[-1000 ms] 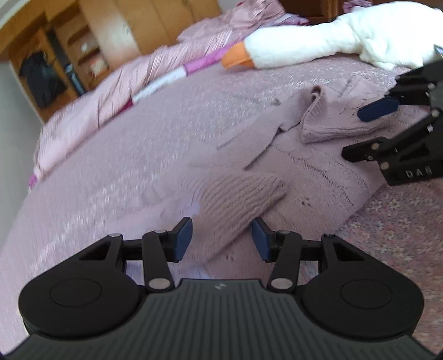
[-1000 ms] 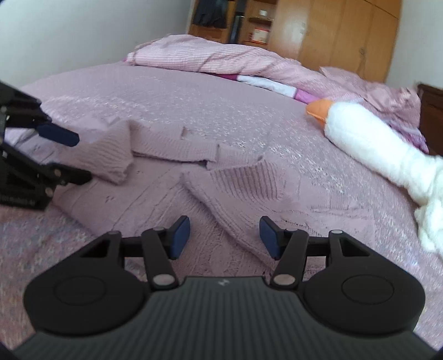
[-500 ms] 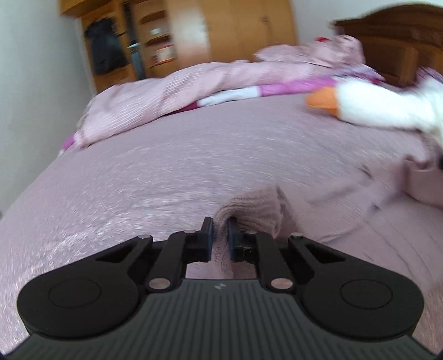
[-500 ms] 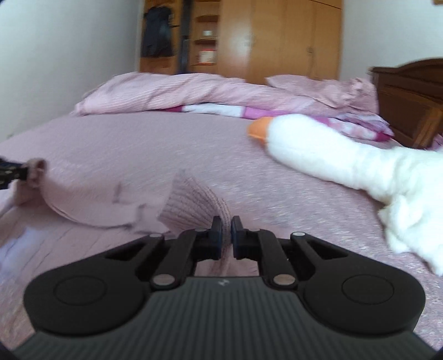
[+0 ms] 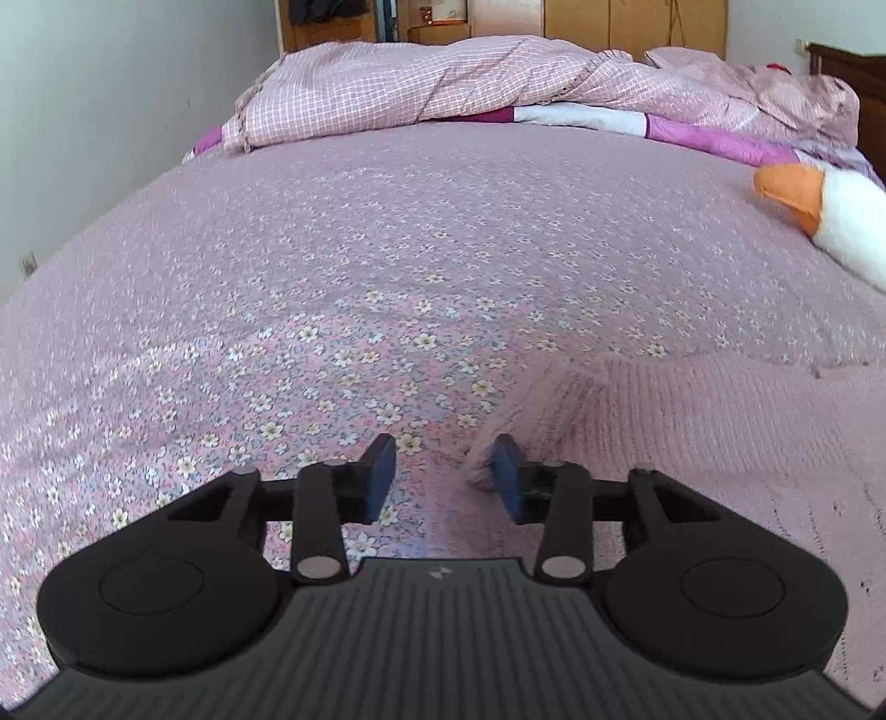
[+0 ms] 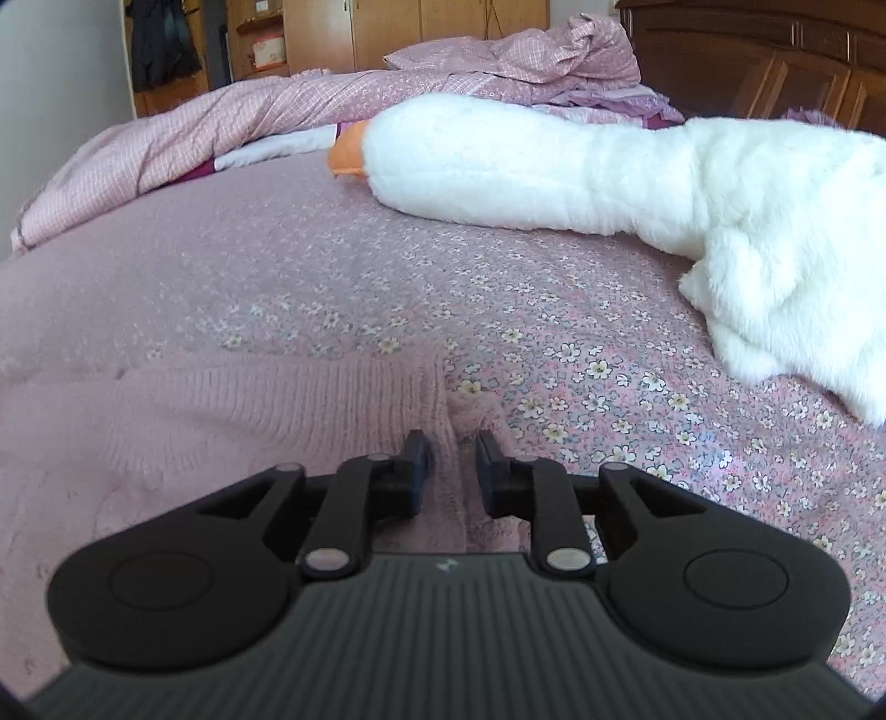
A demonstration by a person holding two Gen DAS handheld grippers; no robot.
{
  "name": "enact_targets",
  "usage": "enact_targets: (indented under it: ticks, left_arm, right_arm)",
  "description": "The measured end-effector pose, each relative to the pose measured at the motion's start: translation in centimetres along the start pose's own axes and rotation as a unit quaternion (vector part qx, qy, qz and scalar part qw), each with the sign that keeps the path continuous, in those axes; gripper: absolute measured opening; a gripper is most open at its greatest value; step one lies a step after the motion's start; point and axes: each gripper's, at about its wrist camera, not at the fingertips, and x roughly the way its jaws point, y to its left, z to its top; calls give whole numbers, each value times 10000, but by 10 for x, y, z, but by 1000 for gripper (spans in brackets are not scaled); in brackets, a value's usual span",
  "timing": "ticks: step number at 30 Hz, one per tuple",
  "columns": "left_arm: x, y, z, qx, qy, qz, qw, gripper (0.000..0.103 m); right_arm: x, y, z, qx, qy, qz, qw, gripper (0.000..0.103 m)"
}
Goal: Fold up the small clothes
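Beside the parted left claw [image 5: 446,471] lies the sweater [image 5: 664,421]; right claw [image 6: 451,462] parted.

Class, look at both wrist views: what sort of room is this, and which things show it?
Most likely a bedroom: a bed with a bunched quilt, wooden wardrobes behind, and a plush goose.

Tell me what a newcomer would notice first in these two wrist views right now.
The big white plush goose with its orange beak, lying across the far right of the flowered bedspread. Next, the pink knit sweater spread flat near the cameras, with the left gripper open at one edge and the right gripper open over another.
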Motion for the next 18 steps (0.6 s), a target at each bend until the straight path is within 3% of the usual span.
enact_targets:
  ticks: [2, 5, 7, 14, 18]
  left_arm:
    - [-5, 6, -2, -69, -6, -83, 9999, 51]
    - [-15, 11, -4, -79, -10, -116, 9999, 51]
    - [-22, 12, -5, -53, -10, -176, 9998, 51]
    - [-55, -5, 2, 79, -315, -934, 9951, 51]
    - [-55, -24, 0, 200, -321, -1156, 9926, 51]
  right_arm:
    - [-4, -7, 6, 108, -113, 6, 9999, 22]
    - [-11, -20, 13, 255, -401, -384, 9981, 23]
    - [-15, -27, 16, 344, -345, -367, 9981, 26]
    - [-41, -34, 5, 587, 171, 909, 9940, 26]
    - [-21, -45, 9, 1134, 524, 963, 9875, 26]
